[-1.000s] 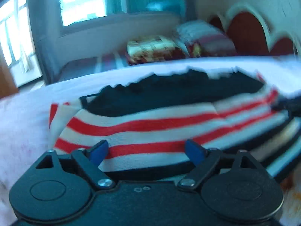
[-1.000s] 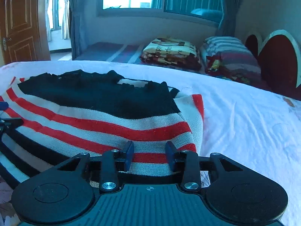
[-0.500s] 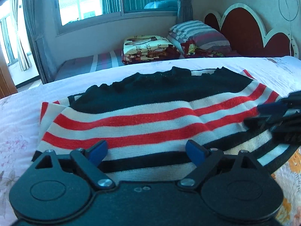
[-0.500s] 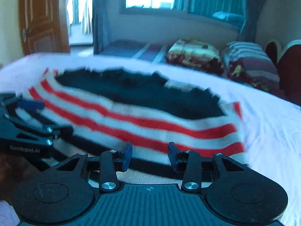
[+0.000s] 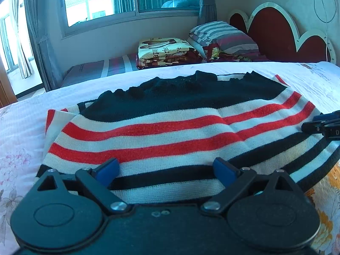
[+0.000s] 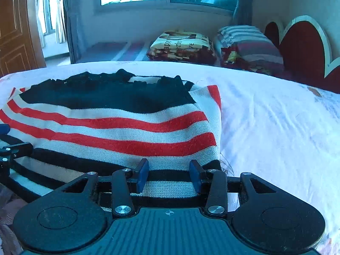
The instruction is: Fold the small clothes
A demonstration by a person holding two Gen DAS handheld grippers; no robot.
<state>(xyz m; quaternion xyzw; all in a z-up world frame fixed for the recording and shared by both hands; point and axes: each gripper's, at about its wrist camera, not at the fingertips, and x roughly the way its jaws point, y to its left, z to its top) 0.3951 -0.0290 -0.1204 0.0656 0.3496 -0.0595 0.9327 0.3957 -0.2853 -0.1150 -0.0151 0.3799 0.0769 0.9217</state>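
On the bed (image 5: 19, 114): striped knit sweater (image 5: 170, 127) lies spread flat, sides turned in, near hem toward both grippers.
Left gripper (image 5: 166, 169): jaws opening wide, pads above the near black stripe, no cloth pinched.
Right gripper (image 6: 169, 175): jaws part open, straddling the hem at the sweater's right corner, not clamping.
Purpose (judged): both tools line up along the near edge, ready to take it for a fold.
Background: folded blanket (image 5: 163, 50) and striped pillow (image 5: 225, 38) well apart.

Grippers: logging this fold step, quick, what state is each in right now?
Left gripper: opening wide over the striped sweater, gripping nothing.
Right gripper: open, sweater hem between its fingers, not pinched.
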